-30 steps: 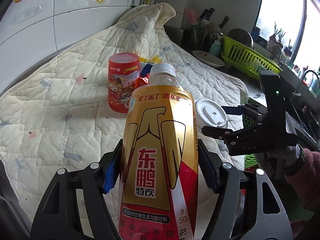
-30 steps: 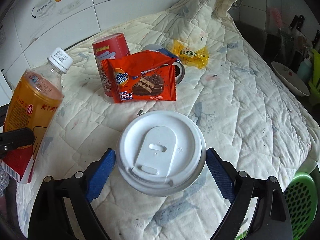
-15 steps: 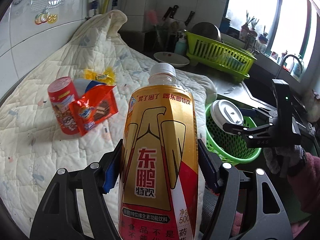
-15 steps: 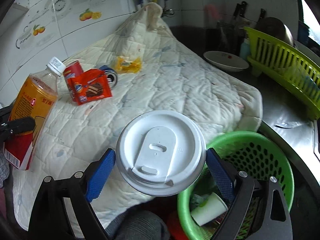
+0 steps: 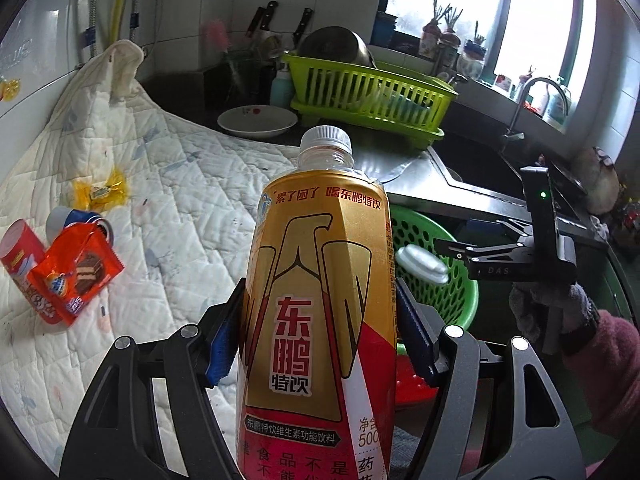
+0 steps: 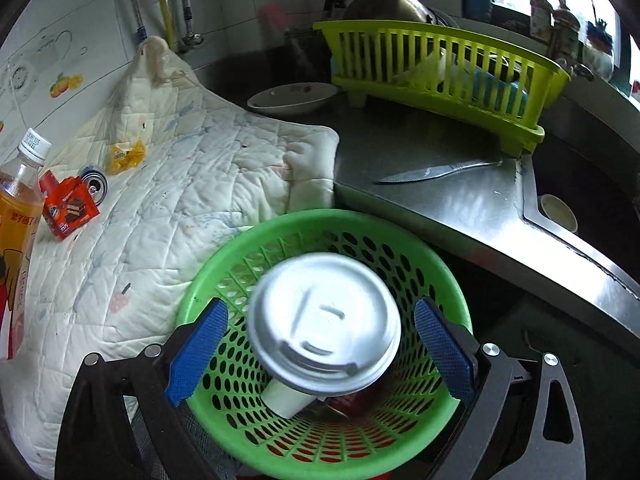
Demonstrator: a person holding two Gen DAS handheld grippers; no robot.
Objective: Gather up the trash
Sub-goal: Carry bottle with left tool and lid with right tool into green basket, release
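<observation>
Quilted white cloth (image 6: pixel 208 184) over counter, white plate (image 6: pixel 294 98) beside lime dish rack (image 6: pixel 440 64), knife (image 6: pixel 436 172) on steel drainboard

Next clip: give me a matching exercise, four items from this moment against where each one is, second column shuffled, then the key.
Items
1. gold-labelled plastic drink bottle
2. white lidded paper cup
3. yellow candy wrapper
4. silver table knife

Places
A. on the steel counter beside the lime dish rack
B. over the green mesh basket, between the right gripper's opening pads
C. clamped in the left gripper
D. on the white quilt

Pairs: 1-C, 2-B, 3-D, 4-A
</observation>
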